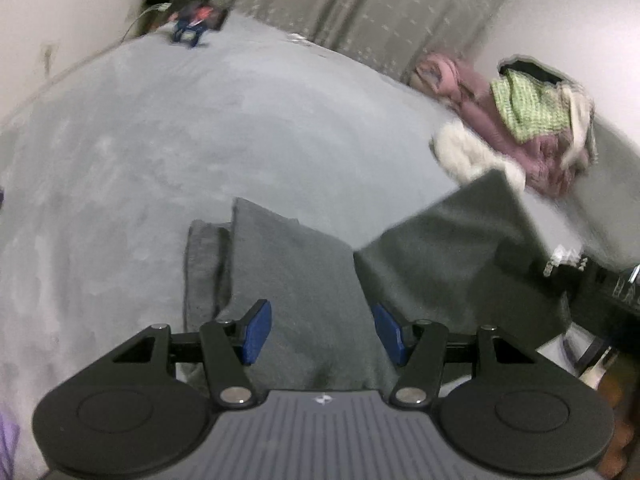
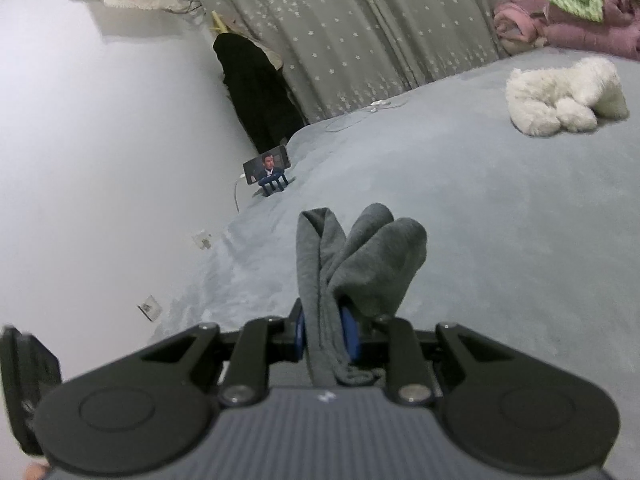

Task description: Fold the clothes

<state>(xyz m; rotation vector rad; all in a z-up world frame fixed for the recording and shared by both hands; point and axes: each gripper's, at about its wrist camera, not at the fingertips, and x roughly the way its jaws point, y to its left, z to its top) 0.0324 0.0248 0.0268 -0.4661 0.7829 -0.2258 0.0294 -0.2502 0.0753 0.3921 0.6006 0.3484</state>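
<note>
Over on our left, the left gripper (image 1: 322, 330) has its blue pads (image 1: 258, 330) spread wide with nothing pinched between them, poised just over the grey garment (image 1: 296, 280), which lies on the pale grey bedspread (image 1: 160, 152). The cloth runs straight ahead between the two open fingers and passes under them towards us, a folded band of it stepping out to the left of the left pad. Moving rightward in that same view, a second flap of the grey fabric rises off the bed, its corner lifted up in front of the white fluffy item (image 1: 460, 152) and the pink bundle (image 1: 520, 132) topped with green checked cloth (image 1: 528, 108) at the far right, though motion blur softens all of that. Far back at the bed's left edge we spot a small phone on a blue stand (image 1: 190, 26). Now to our right side: the right gripper (image 2: 325, 334) is clamped down tight on the grey garment (image 2: 352, 264), a seam-edged strip of it squeezed between the blue pads (image 2: 350, 336) and trailing back over the gripper body. Ahead of the fingertips the fabric bunches upward in rounded folds, lifted clear of the bedspread (image 2: 500, 220). Left of it, at the bed's edge by the white wall, stands the phone (image 2: 266, 168) with its screen lit. Further right the white fluffy item (image 2: 564, 96) sits on the bed, well apart from the held cloth, and the pink bundle (image 2: 560, 24) is stacked at the top right beside the star-patterned curtain (image 2: 360, 32).
</note>
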